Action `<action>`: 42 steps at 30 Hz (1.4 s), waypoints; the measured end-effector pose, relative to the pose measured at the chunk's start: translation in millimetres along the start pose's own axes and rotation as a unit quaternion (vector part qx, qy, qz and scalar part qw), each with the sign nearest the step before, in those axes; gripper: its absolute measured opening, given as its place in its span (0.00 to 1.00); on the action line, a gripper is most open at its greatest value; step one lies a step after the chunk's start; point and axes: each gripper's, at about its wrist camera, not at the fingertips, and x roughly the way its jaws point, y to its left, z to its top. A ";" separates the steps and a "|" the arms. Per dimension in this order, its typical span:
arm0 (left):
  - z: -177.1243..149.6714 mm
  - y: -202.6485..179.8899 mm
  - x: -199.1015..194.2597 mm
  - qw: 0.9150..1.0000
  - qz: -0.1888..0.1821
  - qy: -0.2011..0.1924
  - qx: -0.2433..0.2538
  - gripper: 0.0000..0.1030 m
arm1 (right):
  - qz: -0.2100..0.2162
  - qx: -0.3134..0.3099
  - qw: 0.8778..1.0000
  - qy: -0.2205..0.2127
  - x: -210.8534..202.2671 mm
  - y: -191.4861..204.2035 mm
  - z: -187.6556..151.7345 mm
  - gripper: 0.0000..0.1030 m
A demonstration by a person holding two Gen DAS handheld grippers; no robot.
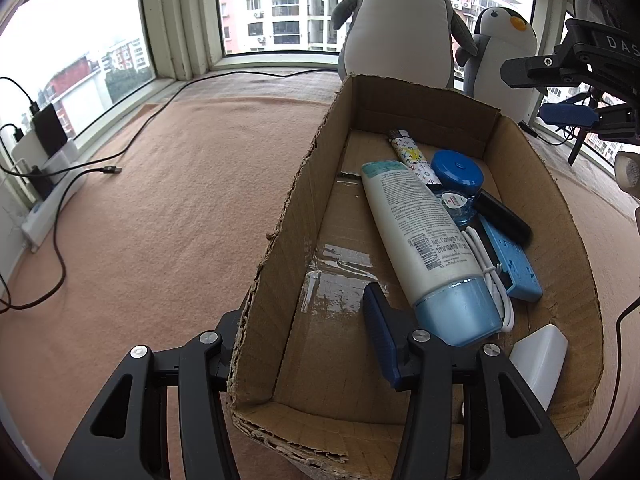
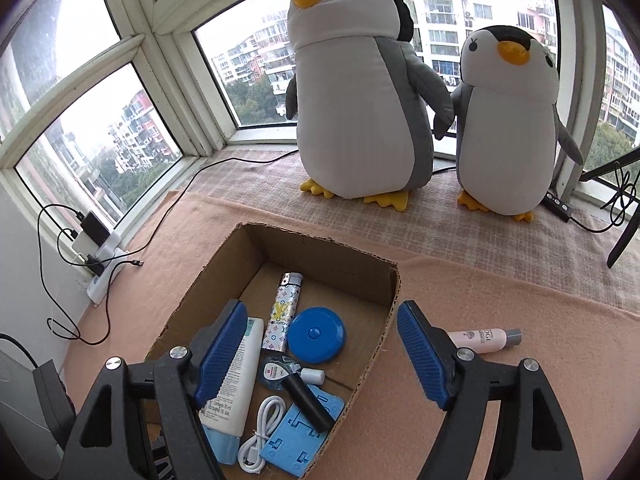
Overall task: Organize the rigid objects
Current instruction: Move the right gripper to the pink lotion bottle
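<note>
Right wrist view: our cardboard box (image 2: 390, 280) sits before the penguins, holding the white tube (image 2: 236, 376), lighter, blue disc. Left claw (image 1: 308, 344) straddles the box's wall, likely steadying it; right claw (image 2: 320, 352) gapes empty above. Pink bottle (image 2: 484, 338) lies outside, probably next.

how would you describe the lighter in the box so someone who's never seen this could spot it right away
Find the open cardboard box in front of the two plush penguins. Inside, toward its far end, the lighter lies between the big white tube with a pale blue cap and the round blue disc. It is the only slim stick with a colourful monogram print and a metal top.
</note>
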 end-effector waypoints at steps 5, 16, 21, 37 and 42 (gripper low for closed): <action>-0.2 0.0 -0.1 1.000 0.000 0.000 0.000 0.48 | -0.019 0.049 0.999 -0.002 -13.8 -35.2 -10.6 0.72; -0.2 0.0 0.0 1.000 0.000 0.000 0.000 0.48 | -0.037 0.211 0.976 0.038 -5.3 -105.4 -24.7 0.68; -0.2 0.0 0.0 1.000 0.000 0.000 0.000 0.48 | -0.058 0.248 0.964 0.069 14.6 -116.2 -20.9 0.55; 1.0 -0.3 0.4 1.000 -0.004 -0.001 -0.001 0.48 | -0.119 0.259 0.952 0.110 56.3 -122.4 -16.2 0.46; 1.3 -0.3 0.5 1.000 -0.005 -0.001 -0.002 0.48 | -0.137 0.227 0.956 0.122 60.7 -114.9 -12.0 0.42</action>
